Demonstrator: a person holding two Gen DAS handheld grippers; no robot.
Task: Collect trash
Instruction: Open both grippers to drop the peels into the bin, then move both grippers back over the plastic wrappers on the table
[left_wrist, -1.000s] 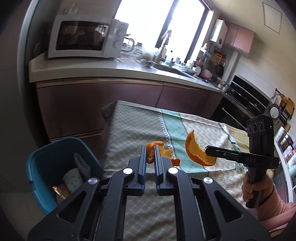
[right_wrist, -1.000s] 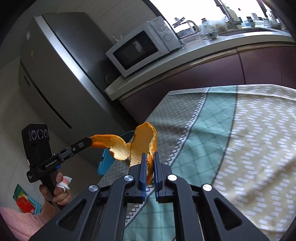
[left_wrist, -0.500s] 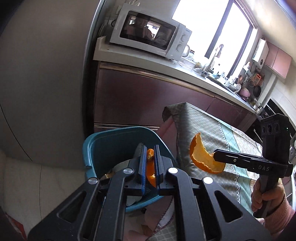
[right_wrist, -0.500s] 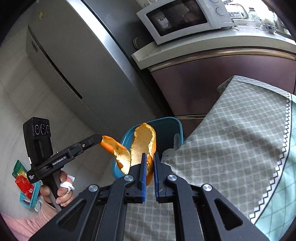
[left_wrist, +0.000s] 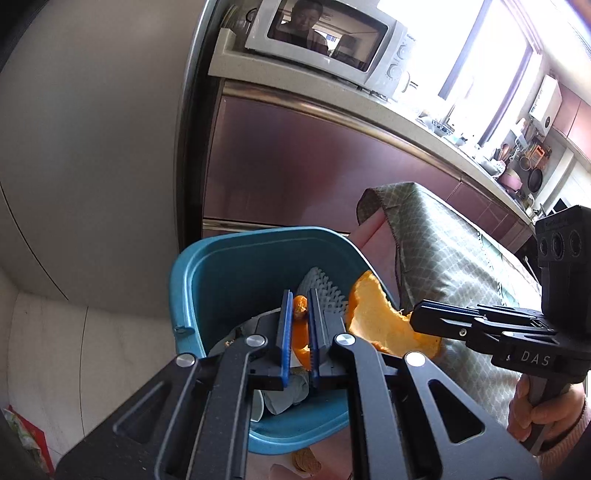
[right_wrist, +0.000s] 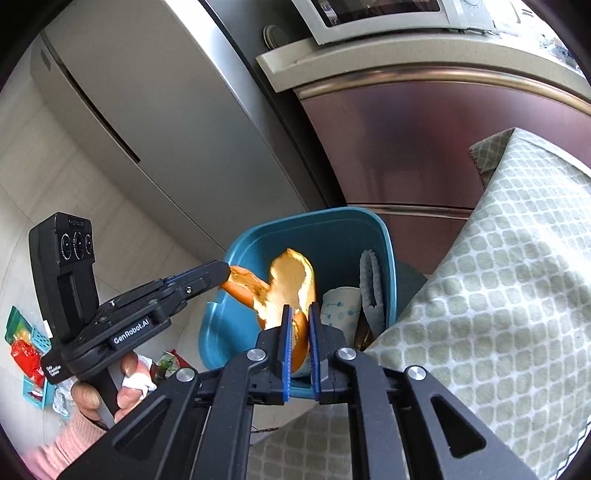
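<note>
- Hanging over the teal bin (left_wrist: 207, 280), the left tool (left_wrist: 298, 314) pinches a small curl of orange peel (left_wrist: 300, 334) between its blue pads (left_wrist: 286, 332); the pads sit close together with the peel squeezed in the narrow gap.
- The bin stands on the floor between the grey fridge (right_wrist: 147, 122) and the cloth-covered table (right_wrist: 509, 295). Inside it lie a paper cup (right_wrist: 341, 306), a grey ridged piece (right_wrist: 371, 288) and some other scraps I cannot make out.
- On the floor to the left of the bin lies a scatter of coloured wrappers (right_wrist: 26, 347).
- A hand (right_wrist: 110, 387) with a pink sleeve grips the left tool's handle; one finger has a white wrap.
- Just right of the left tool, the right tool (right_wrist: 298, 325) holds a larger, cup-shaped piece of peel (right_wrist: 291, 280) above the bin's open mouth. Its jaws are easing apart, yet the peel is between the pads (right_wrist: 285, 350) and has not dropped.
- The two peels nearly touch over the bin; whether they actually meet I cannot tell.
- A second hand (left_wrist: 543, 417) holds the right tool by its handle, beside the table edge.
- Behind, a white microwave (left_wrist: 325, 40) sits on the kitchen worktop above maroon cabinet fronts (left_wrist: 295, 166).
</note>
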